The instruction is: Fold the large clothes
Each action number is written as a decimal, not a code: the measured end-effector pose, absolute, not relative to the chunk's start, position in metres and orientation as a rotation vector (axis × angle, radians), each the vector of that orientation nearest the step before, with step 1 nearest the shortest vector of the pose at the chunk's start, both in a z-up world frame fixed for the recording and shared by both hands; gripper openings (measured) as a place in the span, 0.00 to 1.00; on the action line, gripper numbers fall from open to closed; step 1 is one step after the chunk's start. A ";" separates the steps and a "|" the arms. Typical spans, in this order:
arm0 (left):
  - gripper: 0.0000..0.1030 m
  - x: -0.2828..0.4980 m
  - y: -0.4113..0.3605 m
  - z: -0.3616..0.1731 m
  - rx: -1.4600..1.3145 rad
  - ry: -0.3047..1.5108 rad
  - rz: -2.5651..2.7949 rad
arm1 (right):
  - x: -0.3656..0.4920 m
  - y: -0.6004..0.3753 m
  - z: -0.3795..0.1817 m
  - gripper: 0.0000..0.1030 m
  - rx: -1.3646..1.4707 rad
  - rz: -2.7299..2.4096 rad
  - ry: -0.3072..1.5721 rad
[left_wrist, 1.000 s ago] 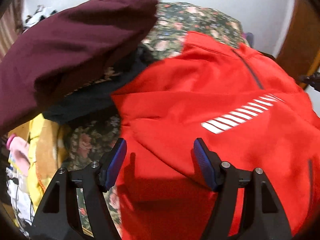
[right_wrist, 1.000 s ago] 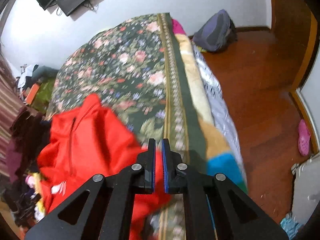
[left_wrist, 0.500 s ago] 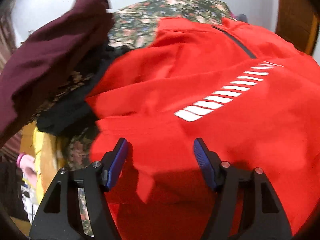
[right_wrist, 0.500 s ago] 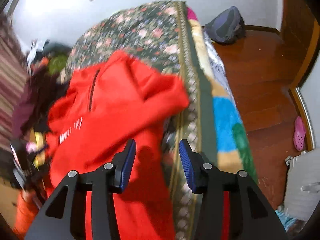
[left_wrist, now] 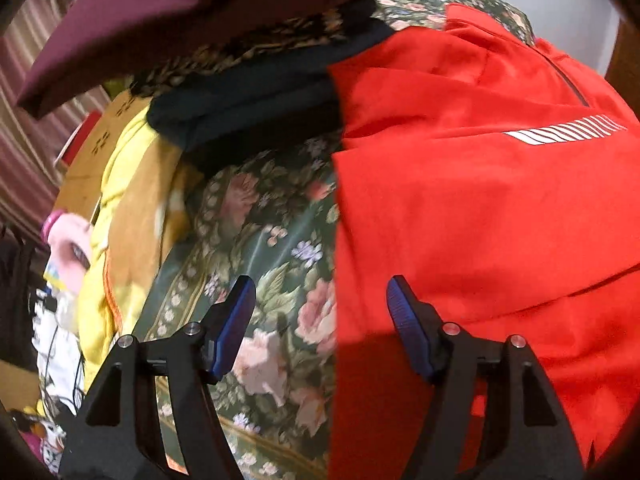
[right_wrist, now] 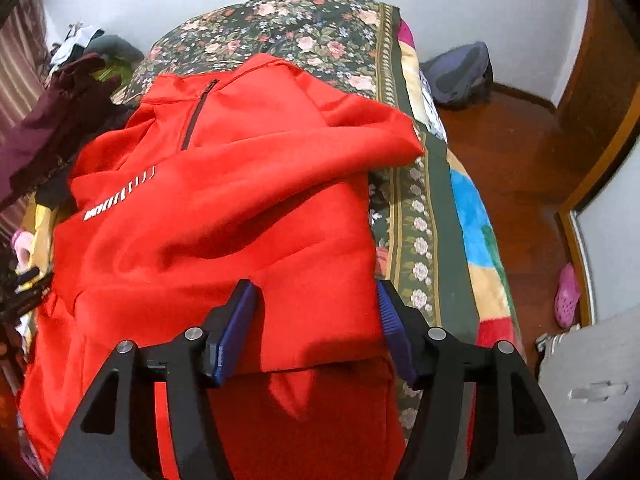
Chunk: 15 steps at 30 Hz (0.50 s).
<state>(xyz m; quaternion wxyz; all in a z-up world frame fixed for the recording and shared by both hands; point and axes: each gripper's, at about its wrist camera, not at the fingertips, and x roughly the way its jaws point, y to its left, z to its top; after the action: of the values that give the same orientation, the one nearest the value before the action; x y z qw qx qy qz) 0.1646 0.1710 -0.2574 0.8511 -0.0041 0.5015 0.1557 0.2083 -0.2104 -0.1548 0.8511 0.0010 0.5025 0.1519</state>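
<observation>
I saw the red pullover [right_wrist: 224, 208] spread on the floral bed [right_wrist: 320, 28], collar toward twelve o'clock. My left gripper [left_wrist: 320, 328] hung open, seemingly empty; my right gripper [right_wrist: 316, 324] had just been opening over the fabric, gripping nothing.

Even, moderately bright indoor light. We see heavy fisheye bending and dark corner vignetting in both views, motion blur on the yellow cloth [left_wrist: 120, 216], and the black two-finger grippers' shadows across the red zip-neck pullover [right_wrist: 224, 216].
</observation>
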 end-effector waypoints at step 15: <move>0.68 0.226 0.111 -0.158 0.057 0.816 0.082 | 0.232 -0.198 -0.077 0.56 -0.017 0.400 0.874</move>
<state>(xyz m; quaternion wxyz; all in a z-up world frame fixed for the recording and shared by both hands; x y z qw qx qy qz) 0.2255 0.1106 -0.1578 0.9167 0.0276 0.3966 0.0400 0.2316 -0.1975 -0.0768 0.8867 -0.0081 0.4205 0.1922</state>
